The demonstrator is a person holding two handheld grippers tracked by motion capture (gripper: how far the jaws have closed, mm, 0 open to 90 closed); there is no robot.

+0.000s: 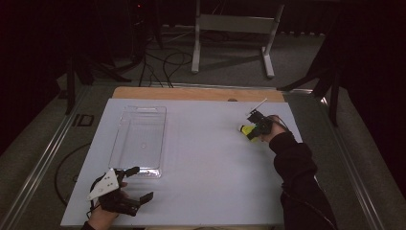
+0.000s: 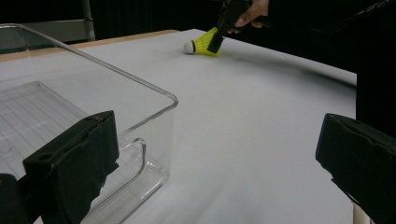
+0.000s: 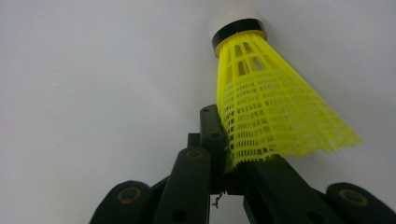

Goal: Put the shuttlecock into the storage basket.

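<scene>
Yellow plastic mesh shuttlecock (image 3: 271, 107) (white cork tip, no readable writing) sits pinched in the right gripper (image 3: 229, 158); the left gripper (image 1: 136, 184) gapes wide, holding nothing, beside the clear plastic tray (image 1: 139, 139).

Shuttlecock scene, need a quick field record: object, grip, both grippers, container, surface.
object: yellow shuttlecock with a white cork tip, lying on the table
grip: right gripper shut on the edge of the shuttlecock's skirt
left gripper: jaws open, nothing between them, beside the near end of the bin
container: clear plastic bin, nothing in it, on the left part of the table
surface: white table, wooden strip along its far edge
</scene>
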